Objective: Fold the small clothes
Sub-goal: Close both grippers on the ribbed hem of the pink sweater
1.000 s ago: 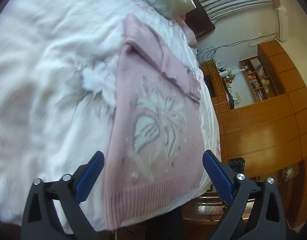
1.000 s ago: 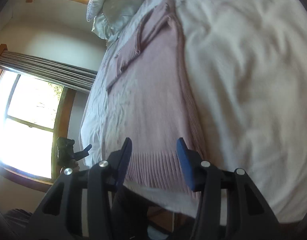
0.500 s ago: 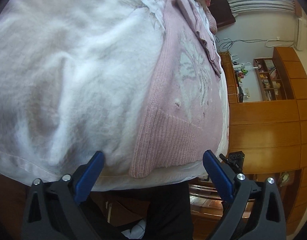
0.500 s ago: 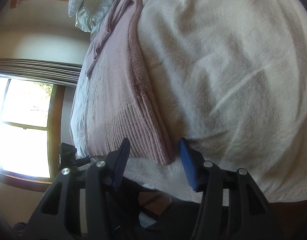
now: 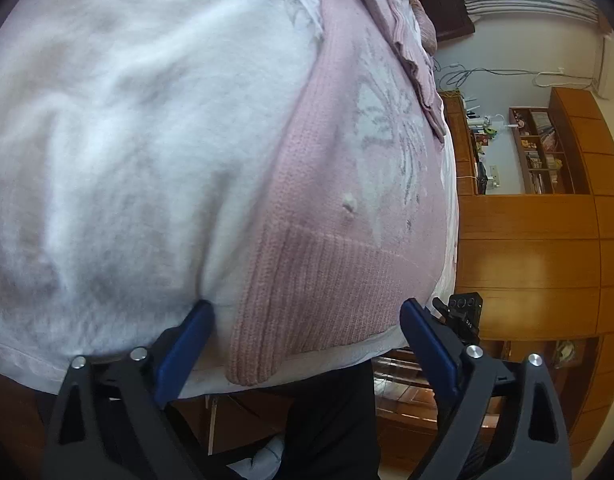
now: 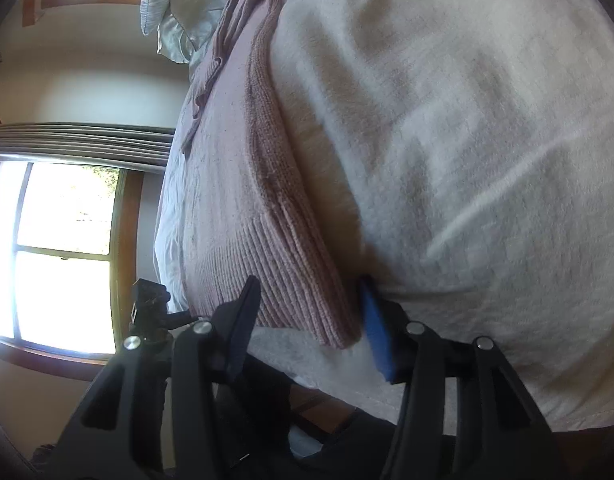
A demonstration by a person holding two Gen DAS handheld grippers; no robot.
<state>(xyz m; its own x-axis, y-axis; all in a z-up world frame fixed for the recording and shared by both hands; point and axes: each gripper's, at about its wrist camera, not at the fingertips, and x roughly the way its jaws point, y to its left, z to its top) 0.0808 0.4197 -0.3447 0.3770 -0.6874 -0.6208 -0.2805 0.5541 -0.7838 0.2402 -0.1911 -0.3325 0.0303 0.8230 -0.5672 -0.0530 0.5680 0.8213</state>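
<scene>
A small pink knitted sweater (image 5: 347, 208) with a white and grey butterfly design lies flat on a white blanket (image 5: 127, 140), its ribbed hem at the near edge of the bed. My left gripper (image 5: 307, 320) is open, its blue pads straddling one hem corner; the left pad presses into the blanket. In the right wrist view the same sweater (image 6: 243, 208) runs away from me. My right gripper (image 6: 311, 304) is open around the other hem corner, with its right pad (image 6: 377, 332) dug in where sweater meets blanket (image 6: 447, 140).
Pillows (image 6: 179, 20) lie at the head of the bed. Wooden cabinets and shelves (image 5: 547, 240) fill the room's right side. A window with curtains (image 6: 59, 240) is at the left. The person's dark trousers (image 5: 335, 420) stand against the bed edge. Each view shows the other gripper's camera (image 5: 463, 312).
Both grippers have come down and forward onto the sweater's hem corners. The right gripper's fingers now bracket the corner, and the left pad has sunk into the blanket.
</scene>
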